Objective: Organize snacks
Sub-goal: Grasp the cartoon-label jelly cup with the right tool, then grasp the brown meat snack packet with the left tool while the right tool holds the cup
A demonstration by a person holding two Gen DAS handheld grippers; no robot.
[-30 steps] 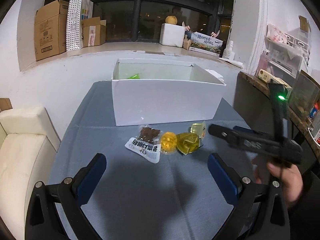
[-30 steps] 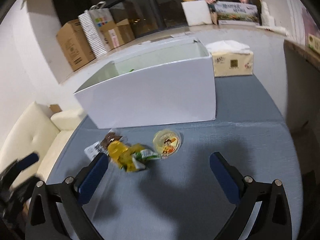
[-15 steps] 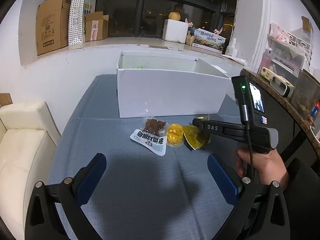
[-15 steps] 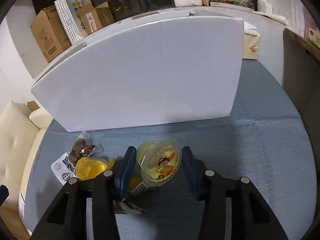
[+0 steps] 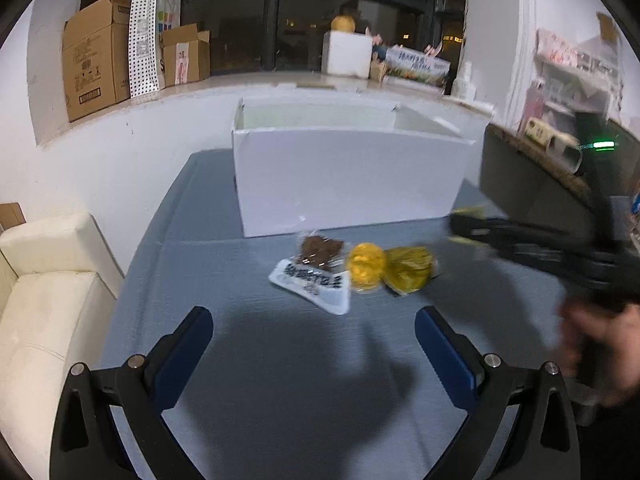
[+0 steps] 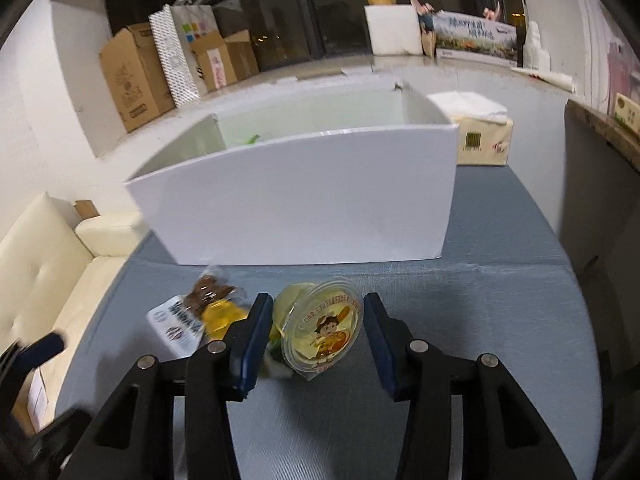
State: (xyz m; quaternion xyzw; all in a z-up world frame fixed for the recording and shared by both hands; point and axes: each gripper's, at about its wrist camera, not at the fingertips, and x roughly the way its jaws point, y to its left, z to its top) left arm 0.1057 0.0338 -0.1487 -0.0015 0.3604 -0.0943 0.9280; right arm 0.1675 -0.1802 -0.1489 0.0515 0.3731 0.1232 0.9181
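My right gripper [image 6: 318, 320] is shut on a clear yellow jelly cup [image 6: 324, 330] with a cartoon lid, held tilted just above the blue-grey table [image 6: 480, 320] in front of the white box [image 6: 304, 200]. To its left lie a brown snack packet [image 6: 188, 312] and a yellow jelly [image 6: 222, 316]. In the left wrist view my left gripper [image 5: 312, 332] stands open with nothing between its fingers, short of the packet [image 5: 316, 276], the yellow jelly [image 5: 366, 266] and a yellow-green pack [image 5: 410, 268]. The right gripper [image 5: 462, 222] shows blurred at the right, held by a hand [image 5: 596, 340].
A tissue box [image 6: 484, 140] stands right of the white box [image 5: 344, 184], which has something green inside. A cream sofa [image 5: 44, 280] borders the table's left edge and a dark cabinet [image 5: 532, 192] its right. Cardboard boxes [image 5: 96, 56] sit on the window ledge.
The right gripper came in over the snacks, shut on the jelly cup and has drawn back with it off the table. The left gripper has edged slightly down towards the snacks.
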